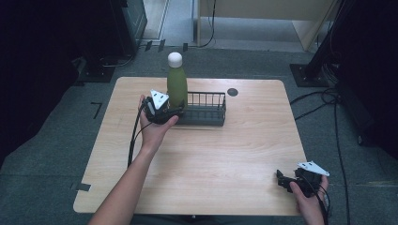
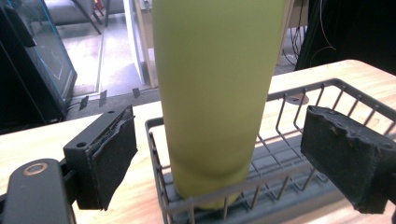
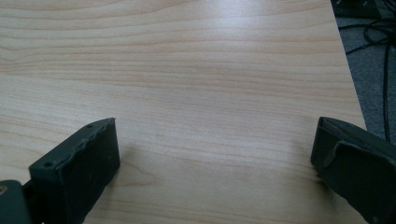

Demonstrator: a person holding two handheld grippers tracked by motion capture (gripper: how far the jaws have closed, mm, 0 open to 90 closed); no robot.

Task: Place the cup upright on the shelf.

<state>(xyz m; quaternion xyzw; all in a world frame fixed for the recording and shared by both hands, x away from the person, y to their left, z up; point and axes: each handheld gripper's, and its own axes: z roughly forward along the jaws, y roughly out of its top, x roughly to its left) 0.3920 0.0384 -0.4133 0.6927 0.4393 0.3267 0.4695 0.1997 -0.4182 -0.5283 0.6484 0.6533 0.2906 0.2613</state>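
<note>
Green bottle [image 2: 215, 93] upright in wire basket [image 2: 299, 184], left tongs [image 2: 224, 154] apart.

One green bottle [image 1: 177, 84], one wire basket [image 1: 206, 110], two grippers.

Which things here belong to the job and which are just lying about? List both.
Job: green bottle, standing in the wire basket; left gripper, jaws open around the bottle.
Lying about: round dark disc on the table; right gripper, open.

Grey carpet floor [image 1: 56, 140], pale wooden table [image 1: 225, 154], dark surroundings.
</note>
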